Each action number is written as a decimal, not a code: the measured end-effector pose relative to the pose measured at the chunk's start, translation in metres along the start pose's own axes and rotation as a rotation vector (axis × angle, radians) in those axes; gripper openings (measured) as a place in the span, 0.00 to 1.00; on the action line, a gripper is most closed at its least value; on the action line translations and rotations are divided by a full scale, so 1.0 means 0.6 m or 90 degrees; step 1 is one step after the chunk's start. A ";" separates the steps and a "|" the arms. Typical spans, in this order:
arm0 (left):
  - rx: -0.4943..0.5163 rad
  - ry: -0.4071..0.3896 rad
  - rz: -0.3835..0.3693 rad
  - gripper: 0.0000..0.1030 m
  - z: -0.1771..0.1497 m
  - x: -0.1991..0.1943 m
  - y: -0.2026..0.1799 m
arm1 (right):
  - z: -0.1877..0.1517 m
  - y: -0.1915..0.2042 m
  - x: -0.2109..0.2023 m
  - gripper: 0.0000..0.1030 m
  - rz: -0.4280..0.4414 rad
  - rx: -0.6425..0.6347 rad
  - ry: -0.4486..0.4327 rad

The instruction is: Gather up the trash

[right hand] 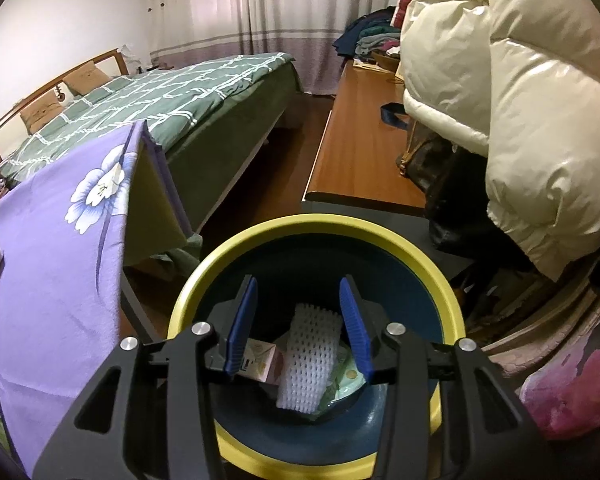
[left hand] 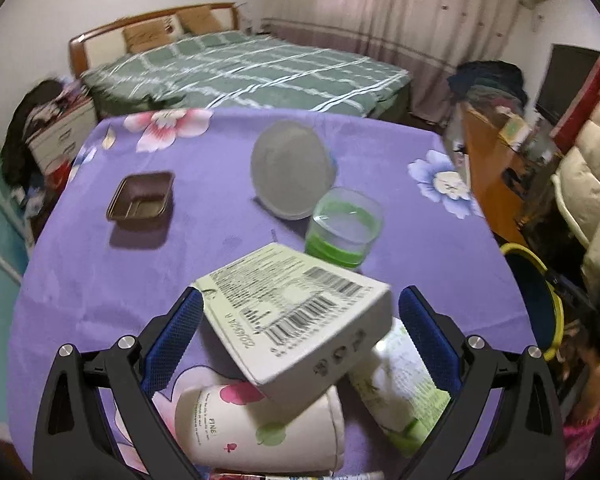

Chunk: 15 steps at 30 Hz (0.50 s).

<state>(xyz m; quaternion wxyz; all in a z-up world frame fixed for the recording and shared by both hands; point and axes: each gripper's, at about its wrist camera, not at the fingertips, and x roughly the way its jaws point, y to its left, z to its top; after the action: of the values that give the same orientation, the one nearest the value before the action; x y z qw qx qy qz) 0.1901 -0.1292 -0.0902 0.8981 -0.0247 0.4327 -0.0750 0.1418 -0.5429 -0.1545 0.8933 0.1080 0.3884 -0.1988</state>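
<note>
Trash lies close under the left gripper [left hand: 300, 312]: a paper cup [left hand: 260, 428] on its side, with a barcoded carton [left hand: 300, 312] tilted between the spread fingers, untouched. Farther off stand a green tub [left hand: 342, 228] and brown tray [left hand: 142, 196]. The right gripper [right hand: 298, 320], fingers apart and empty, hangs over the yellow-rimmed bin [right hand: 320, 232] holding a white foam net [right hand: 310, 356].

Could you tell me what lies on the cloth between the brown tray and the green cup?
In the left wrist view, a clear round lid stands on edge between the brown tray and the green cup, touching the cup.
</note>
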 end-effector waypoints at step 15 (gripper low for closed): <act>-0.032 0.019 -0.011 0.87 -0.002 0.013 0.038 | -0.003 0.004 0.001 0.40 0.027 -0.001 0.005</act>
<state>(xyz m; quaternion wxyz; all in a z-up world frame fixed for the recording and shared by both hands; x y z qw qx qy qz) 0.1966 -0.1080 -0.0995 0.8898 -0.0496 0.4478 -0.0726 0.1417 -0.5402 -0.1561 0.8958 0.1163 0.3896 -0.1795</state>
